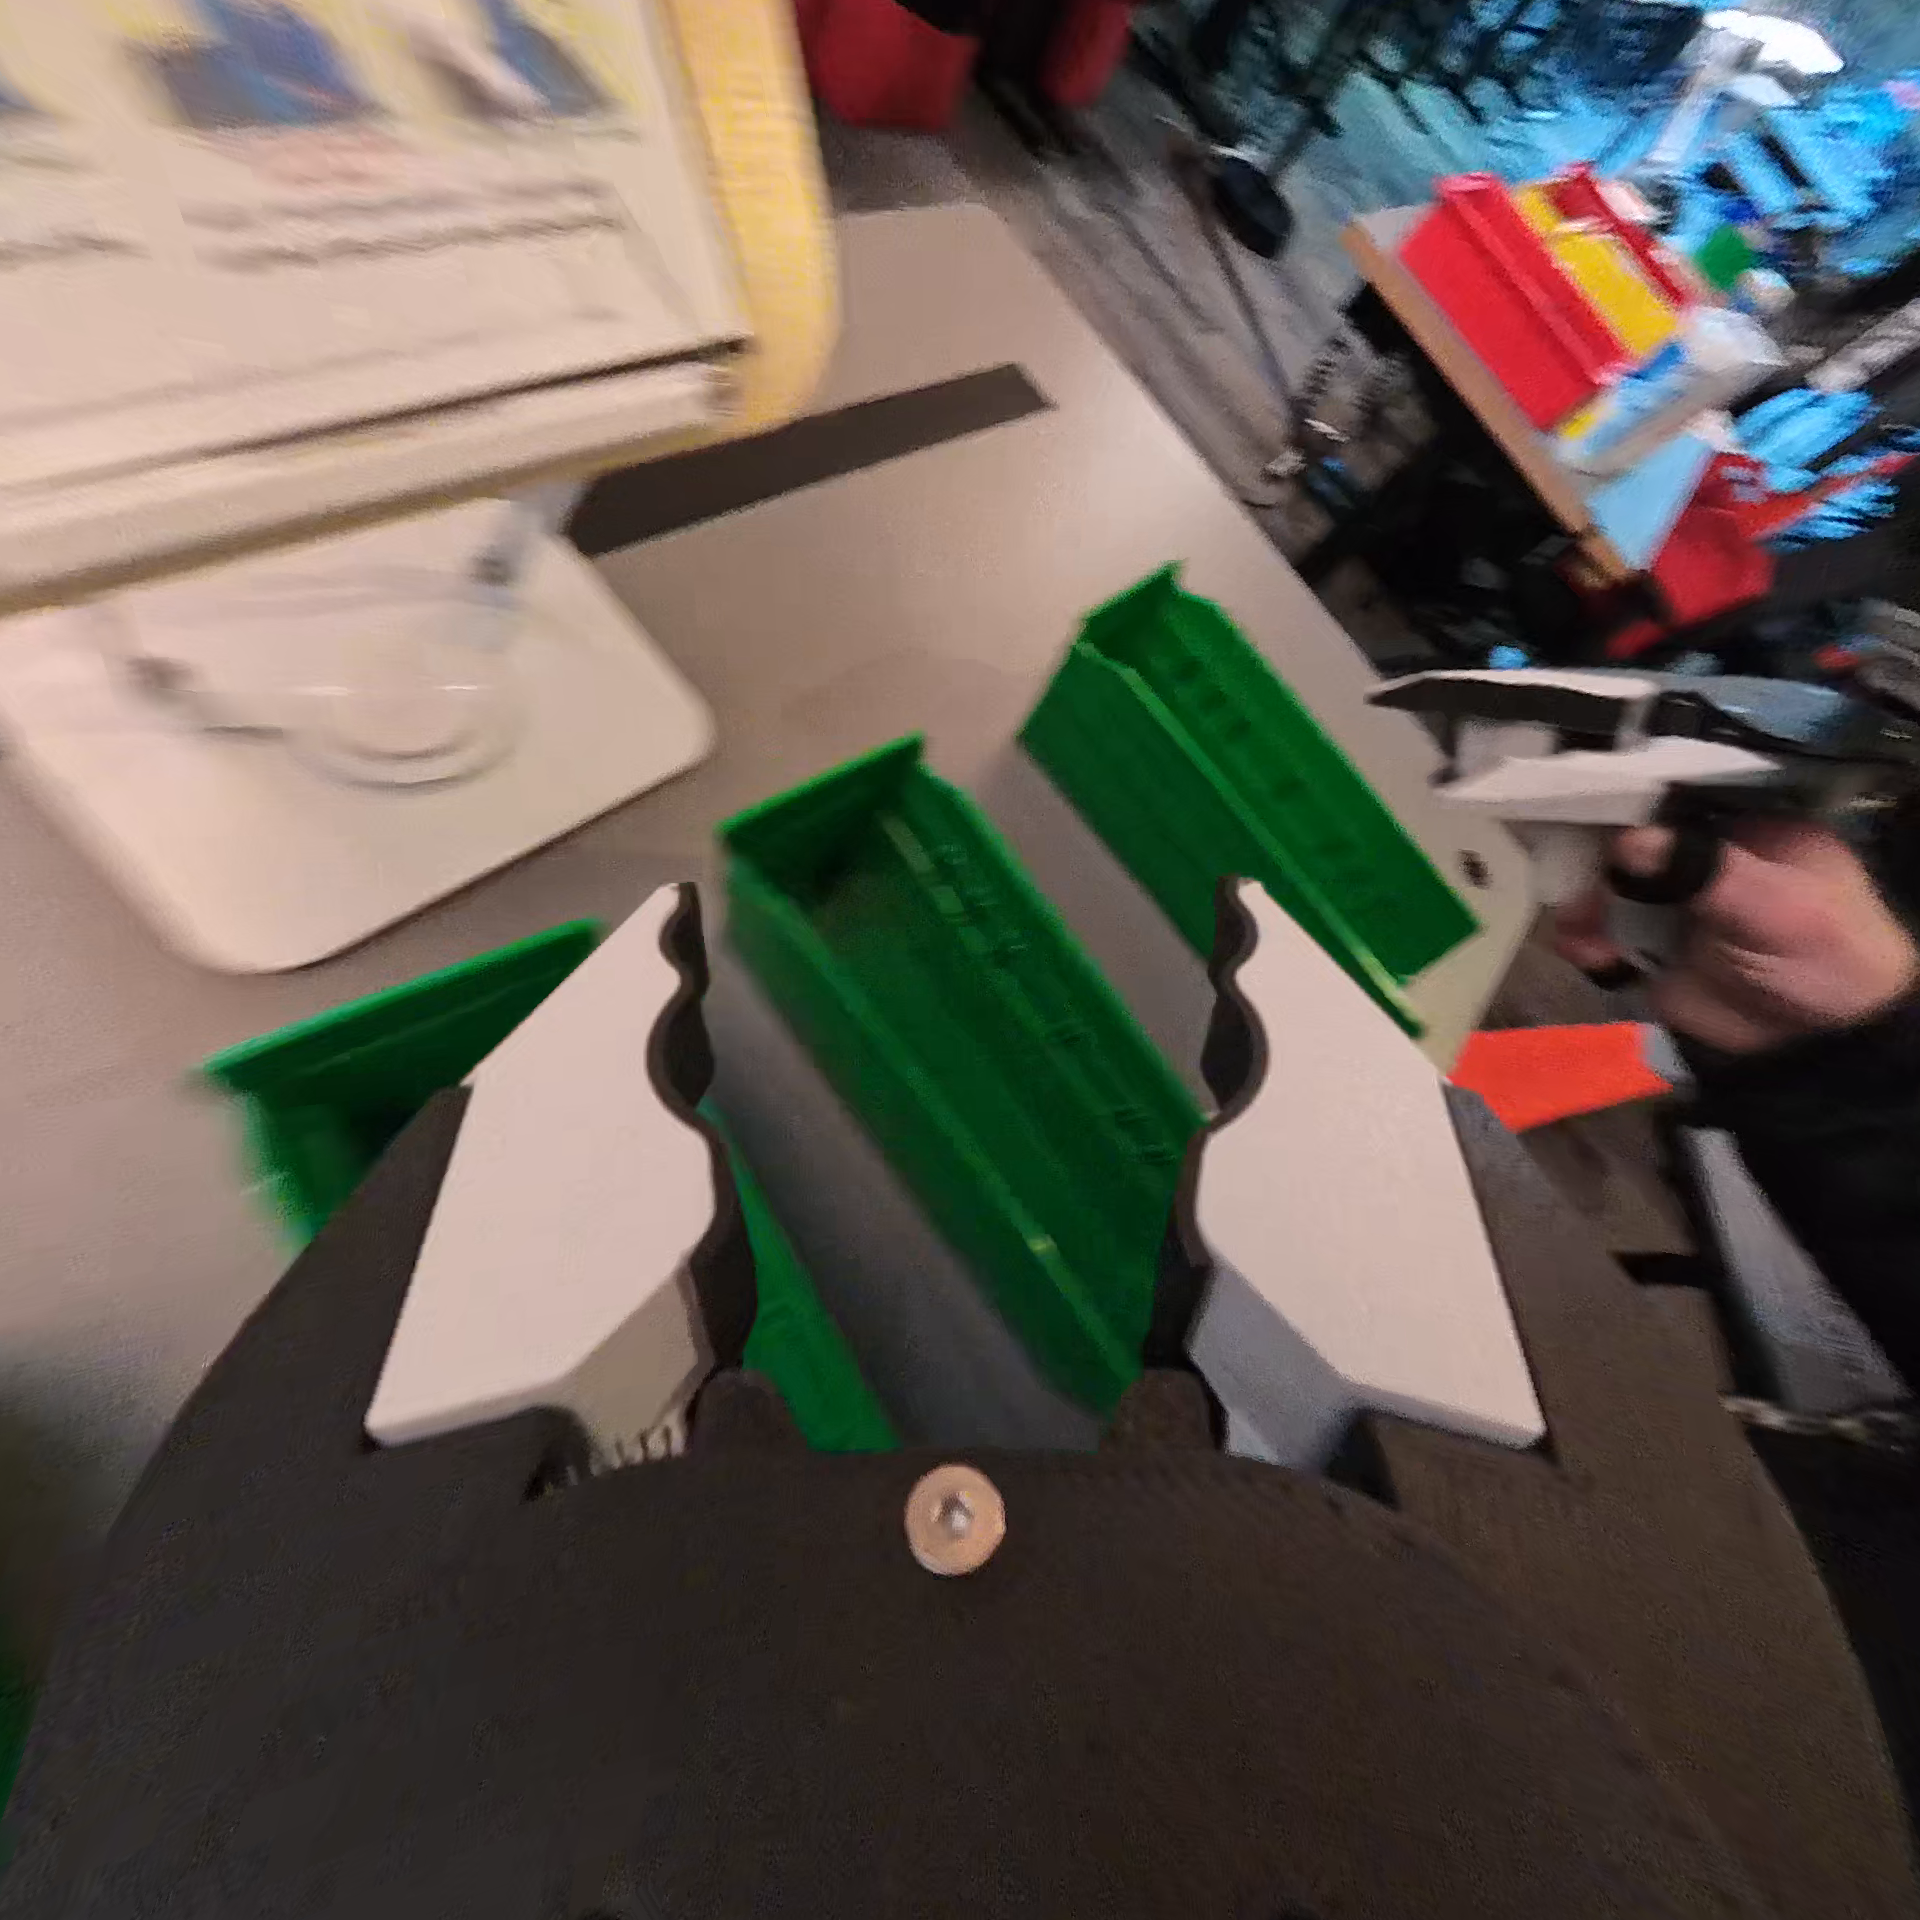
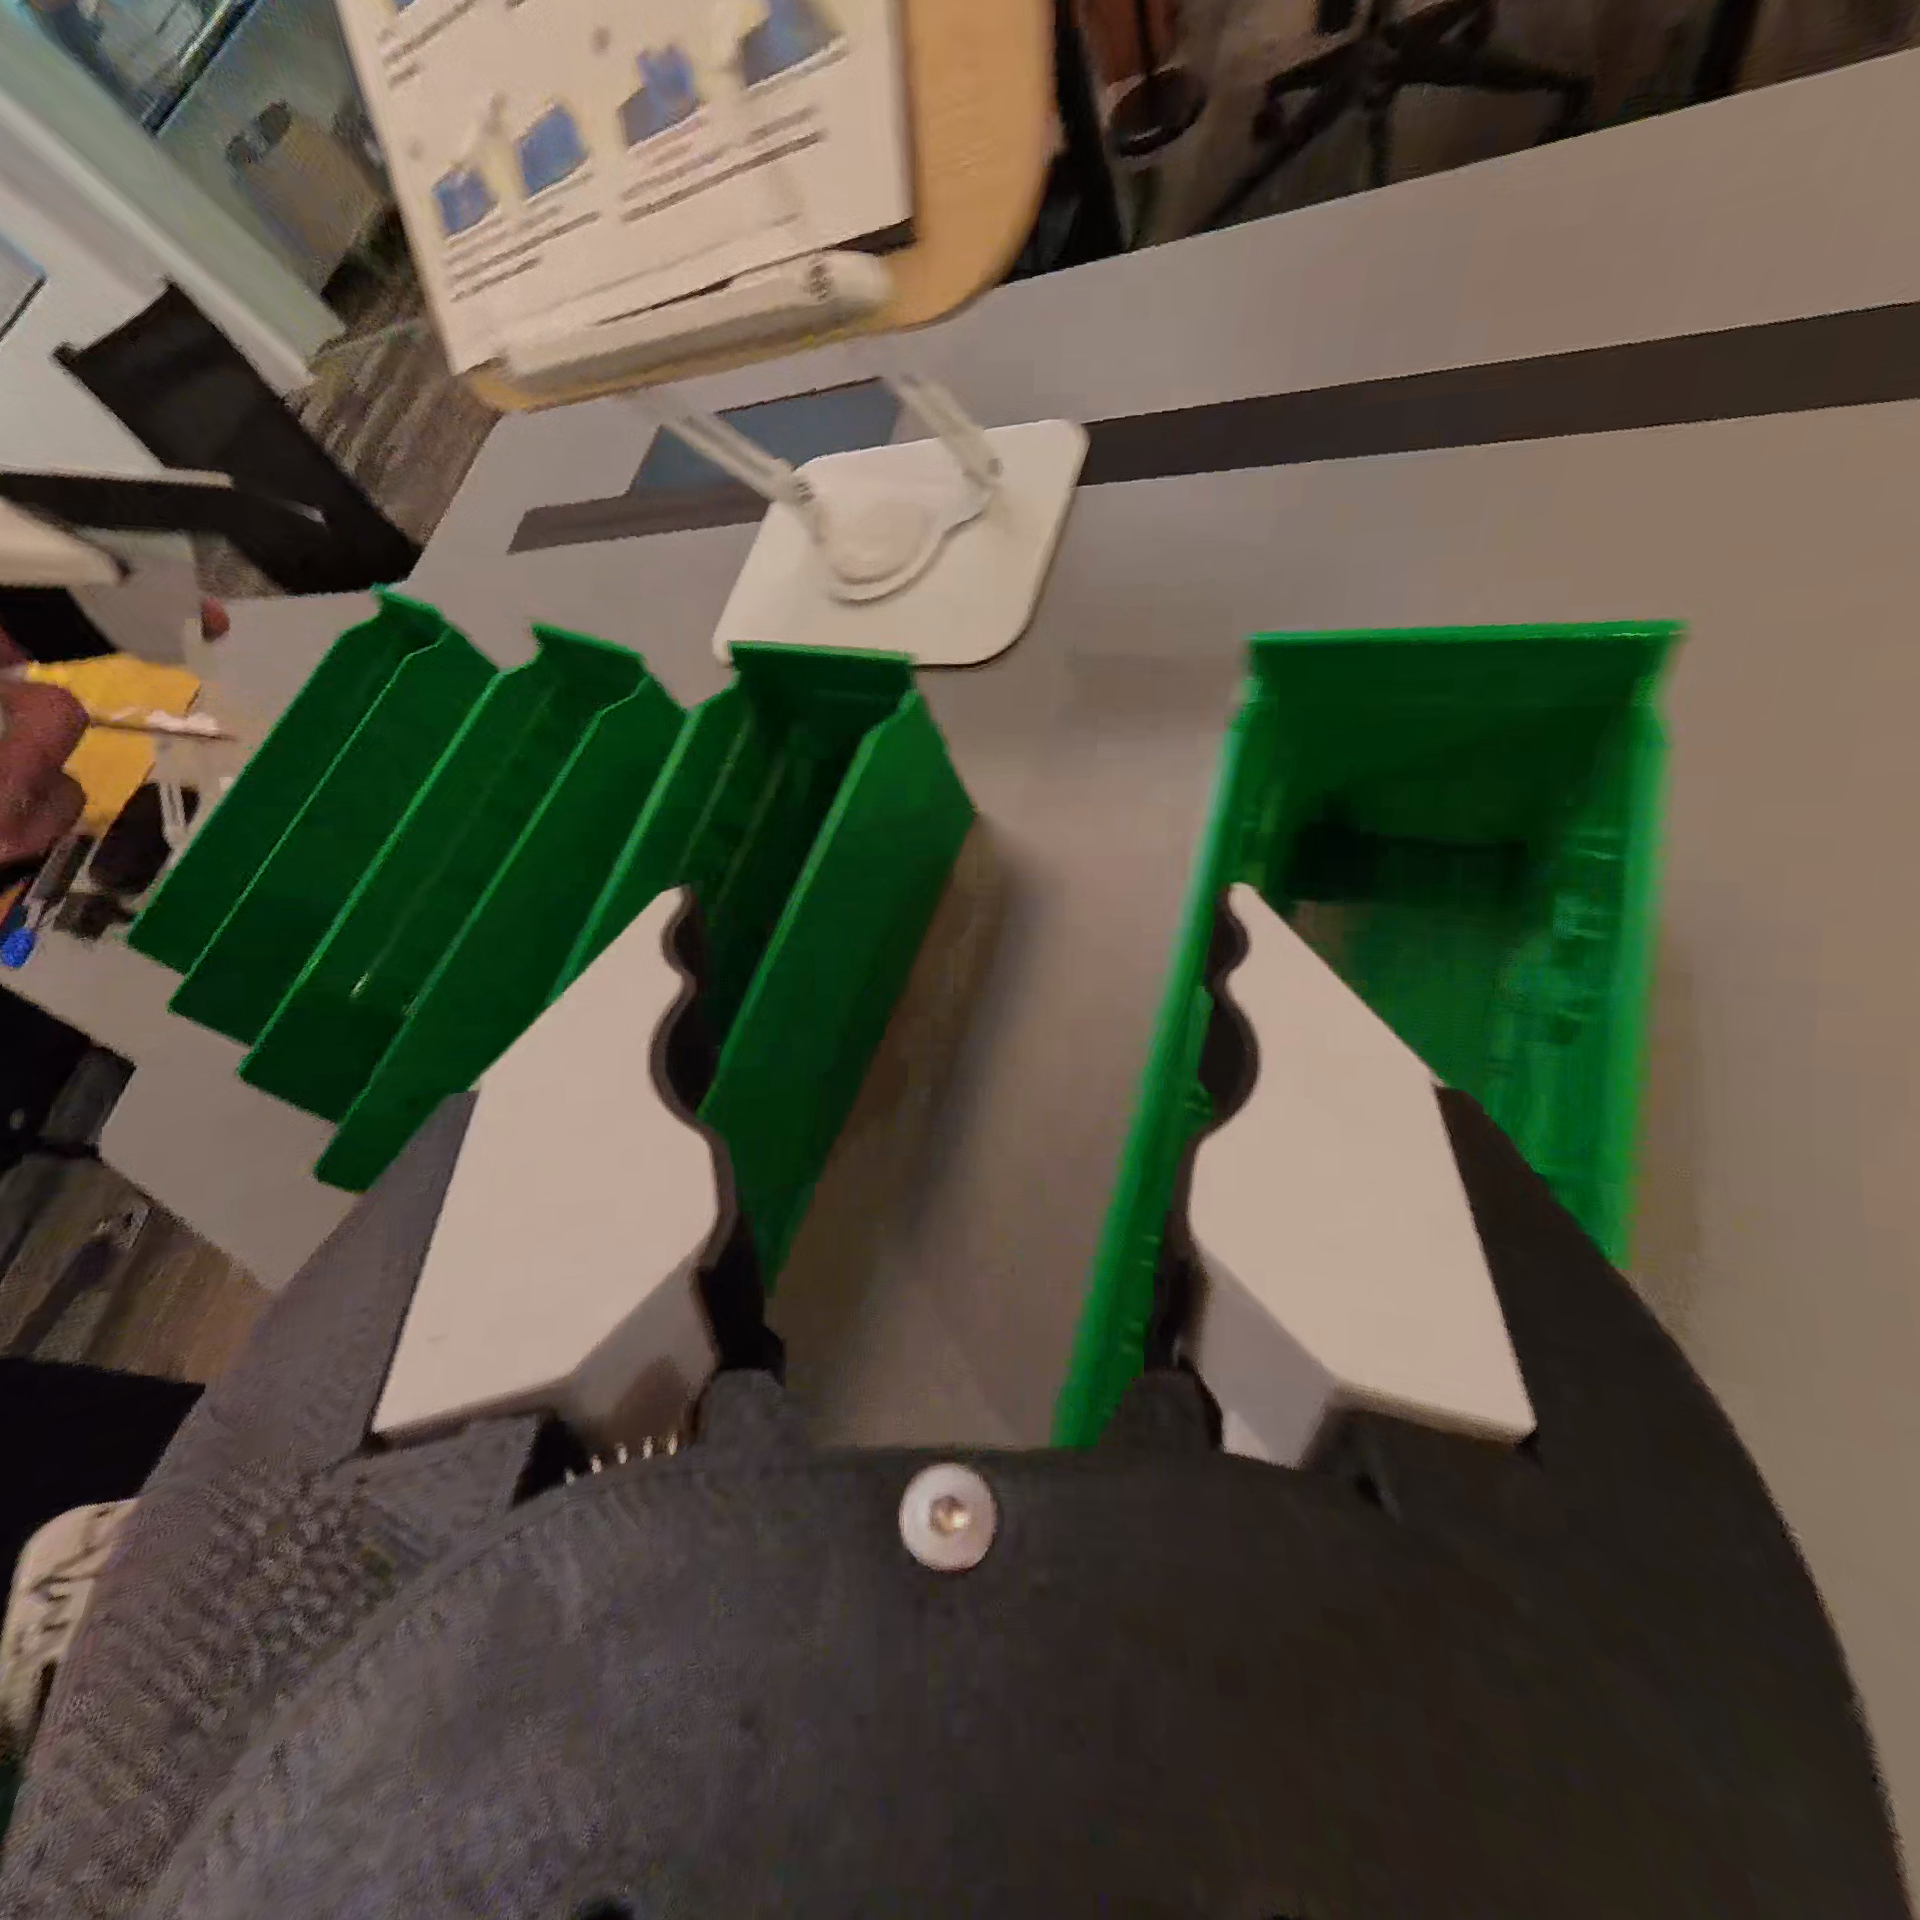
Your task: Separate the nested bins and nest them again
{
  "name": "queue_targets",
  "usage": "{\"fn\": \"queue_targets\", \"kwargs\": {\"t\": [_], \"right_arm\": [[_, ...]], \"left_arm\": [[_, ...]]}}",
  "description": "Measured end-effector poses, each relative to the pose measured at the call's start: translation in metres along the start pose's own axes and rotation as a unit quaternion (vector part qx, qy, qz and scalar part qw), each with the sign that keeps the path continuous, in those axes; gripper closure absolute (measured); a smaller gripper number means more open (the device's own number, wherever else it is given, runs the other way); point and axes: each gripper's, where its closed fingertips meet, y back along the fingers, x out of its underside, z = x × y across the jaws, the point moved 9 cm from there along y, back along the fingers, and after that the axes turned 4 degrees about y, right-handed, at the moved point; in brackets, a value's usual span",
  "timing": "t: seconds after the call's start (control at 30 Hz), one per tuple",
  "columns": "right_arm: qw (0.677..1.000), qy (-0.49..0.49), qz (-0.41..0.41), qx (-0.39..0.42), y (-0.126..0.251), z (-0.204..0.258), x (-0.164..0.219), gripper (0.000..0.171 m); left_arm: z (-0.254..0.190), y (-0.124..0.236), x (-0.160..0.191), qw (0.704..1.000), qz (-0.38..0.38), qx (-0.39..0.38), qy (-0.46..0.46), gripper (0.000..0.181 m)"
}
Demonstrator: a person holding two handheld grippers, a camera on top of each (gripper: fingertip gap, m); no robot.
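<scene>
Several green plastic bins stand apart on the grey table. In the left wrist view, one narrow bin (image 1: 935,997) lies between the fingers of my open left gripper (image 1: 956,904). Another bin (image 1: 1226,769) stands farther right and a third (image 1: 395,1029) shows to the left. My right gripper (image 1: 1429,743), held by a hand, is beside the far-right bin. In the right wrist view, my open right gripper (image 2: 956,914) straddles the left wall of a wide bin (image 2: 1475,935), right finger inside it. Three narrower bins (image 2: 810,883) (image 2: 457,862) (image 2: 301,790) stand side by side on the left.
A white stand base (image 2: 935,540) holds a printed board (image 2: 644,166) above the table's far side. A black strip (image 2: 1455,395) runs across the grey table (image 2: 987,1143). A shelf with red and yellow bins (image 1: 1538,281) stands beyond the table's edge. An orange object (image 1: 1548,1070) lies right.
</scene>
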Motion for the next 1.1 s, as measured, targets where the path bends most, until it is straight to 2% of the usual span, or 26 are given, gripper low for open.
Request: {"fn": "queue_targets", "kwargs": {"t": [0.1,0.2,0.37,0.53,0.83,0.9,0.93,0.97,1.1], "right_arm": [[0.998,0.025,0.064,-0.013,-0.037,0.047,0.009,0.048],[0.991,0.049,0.119,-0.016,-0.075,0.089,0.025,0.028],[0.975,0.120,0.187,0.013,-0.133,0.125,0.055,0.016],[0.944,0.205,0.252,0.063,-0.161,0.124,0.069,0.019],[0.906,0.266,0.327,0.044,-0.146,0.100,0.059,0.030],[0.913,0.237,0.327,0.057,-0.144,0.099,0.058,0.029],[0.920,0.211,0.323,0.064,-0.144,0.099,0.058,0.018],[0.925,0.194,0.319,0.075,-0.145,0.100,0.057,0.016],[0.912,0.190,0.349,0.100,-0.155,0.100,0.067,0.023]], "left_arm": [[0.046,0.043,0.007,0.995,0.002,-0.098,-0.010,0.085],[0.077,0.073,0.020,0.989,0.008,-0.149,-0.001,0.085],[0.104,0.090,0.044,0.986,0.012,-0.160,0.039,0.087],[0.112,0.089,0.058,0.987,0.028,-0.155,0.040,0.087],[0.123,0.090,0.074,0.988,0.045,-0.145,0.041,0.088],[0.125,0.091,0.074,0.988,0.045,-0.145,0.042,0.089],[0.127,0.092,0.074,0.988,0.044,-0.144,0.043,0.089],[0.128,0.092,0.074,0.988,0.044,-0.144,0.044,0.089],[0.132,0.093,0.072,0.988,0.042,-0.142,0.046,0.090]]}}
